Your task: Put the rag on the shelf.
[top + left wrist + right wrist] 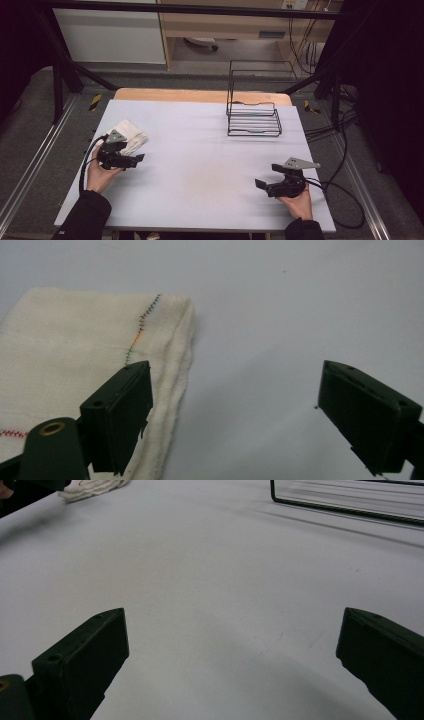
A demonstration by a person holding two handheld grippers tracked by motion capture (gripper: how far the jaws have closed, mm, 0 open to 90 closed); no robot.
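A folded cream cloth (127,136) with coloured stitching lies near the table's left edge. My left gripper (138,159) is open just beside it. In the left gripper view one jaw hangs over the cloth's (75,355) folded edge and the other over bare table, with the left gripper (235,410) holding nothing. My right gripper (260,184) is open near the front right of the table, its jaws wide apart over bare surface (232,665). The cloth (92,489) shows far off at the top left of the right gripper view.
A black wire rack (253,112) stands at the back right of the pale table (200,165); its base (350,500) shows at the top of the right gripper view. Cables (345,192) trail off the right edge. A wooden board (170,95) borders the far edge.
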